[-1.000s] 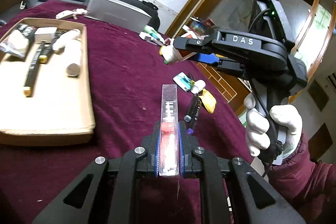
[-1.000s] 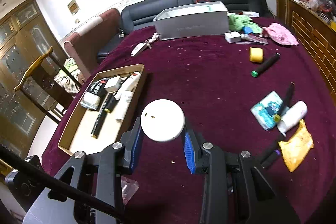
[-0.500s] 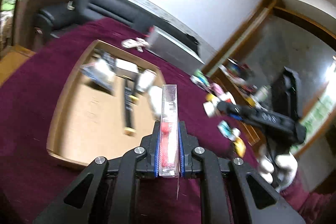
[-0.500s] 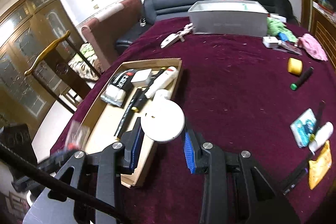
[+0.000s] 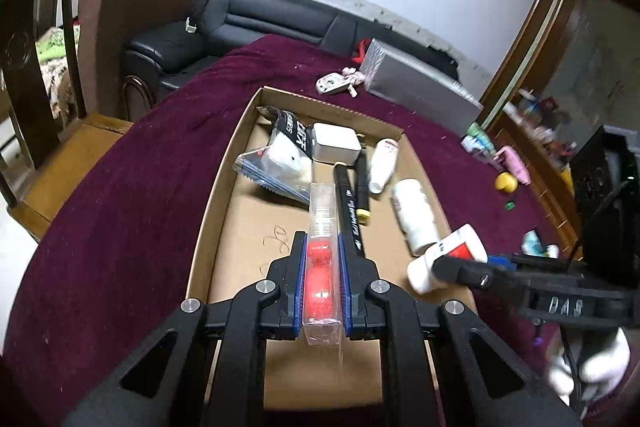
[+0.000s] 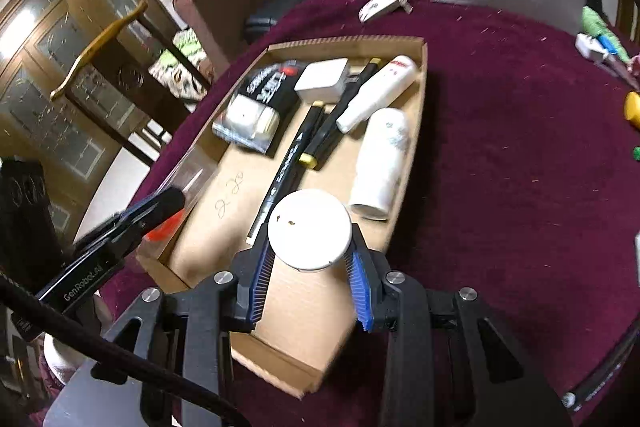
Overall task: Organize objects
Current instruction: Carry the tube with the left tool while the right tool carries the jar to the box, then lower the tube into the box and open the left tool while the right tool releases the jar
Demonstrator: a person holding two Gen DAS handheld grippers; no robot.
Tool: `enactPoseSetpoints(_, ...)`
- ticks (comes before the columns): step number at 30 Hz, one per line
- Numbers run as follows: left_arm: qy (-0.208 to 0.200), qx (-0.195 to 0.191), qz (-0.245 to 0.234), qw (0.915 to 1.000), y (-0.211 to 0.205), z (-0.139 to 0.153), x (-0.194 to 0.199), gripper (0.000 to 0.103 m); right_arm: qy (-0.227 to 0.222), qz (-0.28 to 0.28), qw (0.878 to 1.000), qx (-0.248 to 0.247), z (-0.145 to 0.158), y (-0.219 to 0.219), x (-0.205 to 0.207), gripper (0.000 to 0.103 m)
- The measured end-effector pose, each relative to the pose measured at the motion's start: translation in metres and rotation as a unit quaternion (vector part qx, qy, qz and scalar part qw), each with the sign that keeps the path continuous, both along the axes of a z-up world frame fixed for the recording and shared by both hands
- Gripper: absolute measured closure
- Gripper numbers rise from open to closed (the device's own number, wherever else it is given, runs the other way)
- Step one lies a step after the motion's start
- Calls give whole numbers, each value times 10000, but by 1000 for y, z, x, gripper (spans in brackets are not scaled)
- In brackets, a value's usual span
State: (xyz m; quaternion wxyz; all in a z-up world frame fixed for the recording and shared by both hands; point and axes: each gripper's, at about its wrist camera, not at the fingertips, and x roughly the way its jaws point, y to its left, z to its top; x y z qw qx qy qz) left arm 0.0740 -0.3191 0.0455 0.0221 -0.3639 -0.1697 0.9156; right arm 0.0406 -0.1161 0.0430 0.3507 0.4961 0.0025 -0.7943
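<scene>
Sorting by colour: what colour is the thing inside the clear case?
Red, best seen in the left wrist view.

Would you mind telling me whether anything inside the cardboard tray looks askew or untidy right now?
Yes: the black markers lie crossed over each other, the white bottles sit at differing angles, and the plastic packet slumps against the white charger in the tray.

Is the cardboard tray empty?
No, the cardboard tray already holds black markers, two white bottles, a white charger block and a packet.
</scene>
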Motion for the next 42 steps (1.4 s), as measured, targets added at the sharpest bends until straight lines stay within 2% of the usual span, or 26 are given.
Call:
enactPoseSetpoints(3,-245,-209,-1,9995,5,-6,-17,93,-35,59,9999,157,-9,-12,-5,70)
enactPoseSetpoints(6,-428,-177,22,9989,5,-14,-25,93,-58,76,9995,287,-16,-22,-11,70)
enactPoseSetpoints(19,-434,12,168,9989,1,-20,-30,90,-167,5,9995,270,-23,-33,-35,70)
enactPoseSetpoints(21,-440,63,209,9988,-1,-21,-30,85,-193,2,9994,281,-25,-33,-38,70)
enactPoseSetpoints(23,-421,117,239,9988,-2,-20,-28,72,-202,-13,9994,292,-27,-33,-40,70)
enactPoseSetpoints(28,-312,257,314,9987,-3,-14,-22,59,-243,-47,9995,187,-27,-30,-42,69)
enactPoseSetpoints(31,-235,362,346,9985,-4,-10,-18,58,-299,-74,9995,67,-25,-25,-42,67)
enactPoseSetpoints(35,-145,507,422,9977,-7,-7,-12,44,-233,-121,9996,-82,-15,-19,-40,61)
enactPoseSetpoints(38,-144,498,485,9975,-6,-5,-9,43,-149,-205,9994,-222,-6,-11,-37,53)
enactPoseSetpoints(42,-142,307,487,9982,2,0,-4,43,-8,-327,9989,-350,4,3,-30,51)
